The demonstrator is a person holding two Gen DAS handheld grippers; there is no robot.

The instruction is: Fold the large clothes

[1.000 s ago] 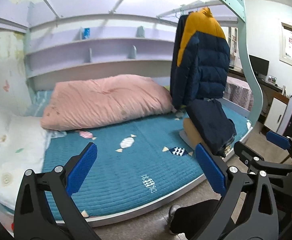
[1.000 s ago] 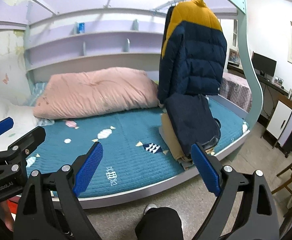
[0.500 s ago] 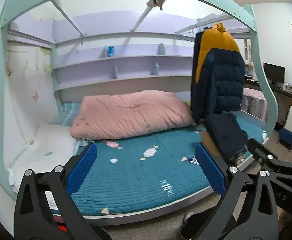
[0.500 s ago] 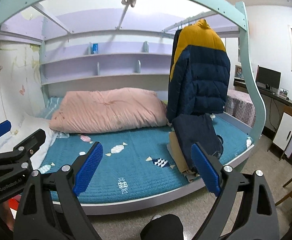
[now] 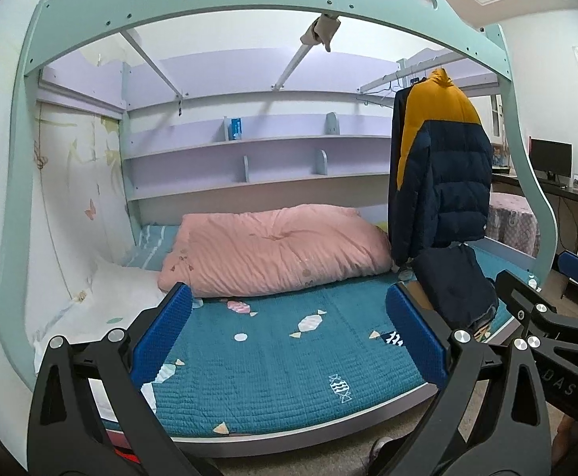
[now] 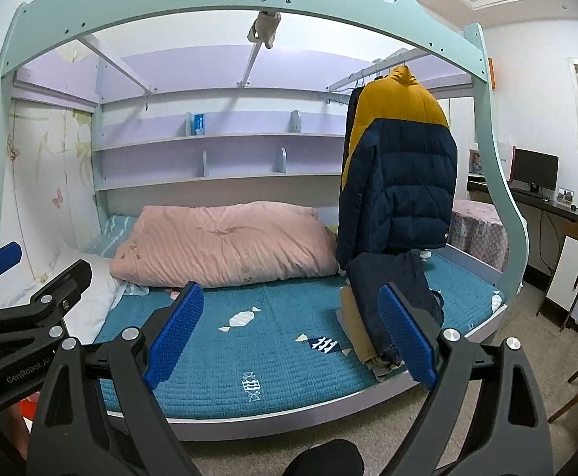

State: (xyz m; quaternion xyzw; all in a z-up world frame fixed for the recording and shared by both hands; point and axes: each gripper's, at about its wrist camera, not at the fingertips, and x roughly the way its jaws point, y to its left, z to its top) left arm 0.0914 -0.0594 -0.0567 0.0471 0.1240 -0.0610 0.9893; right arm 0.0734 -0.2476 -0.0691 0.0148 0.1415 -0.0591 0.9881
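Note:
A navy and yellow puffer jacket (image 5: 441,182) (image 6: 400,182) hangs on a rail at the right end of the lower bunk. Below it, a stack of folded clothes (image 5: 453,287) (image 6: 392,309), dark navy over tan, lies on the teal mattress (image 5: 289,353) (image 6: 273,341). My left gripper (image 5: 287,335) is open and holds nothing, well back from the bed. My right gripper (image 6: 289,335) is open and empty too, standing off the bed's front edge. Each gripper shows at the edge of the other's view.
A pink quilt (image 5: 273,252) (image 6: 221,244) lies along the back of the bed and a white pillow (image 5: 102,309) at the left. The mint bunk frame (image 5: 249,4) arches overhead. Shelves (image 5: 249,158) line the back wall. A desk with a monitor (image 6: 534,172) stands at the right.
Both grippers have pulled back and away from the bed, so the whole bunk frame arch now shows. Both stayed open and empty. The folded stack and the jacket have not moved.

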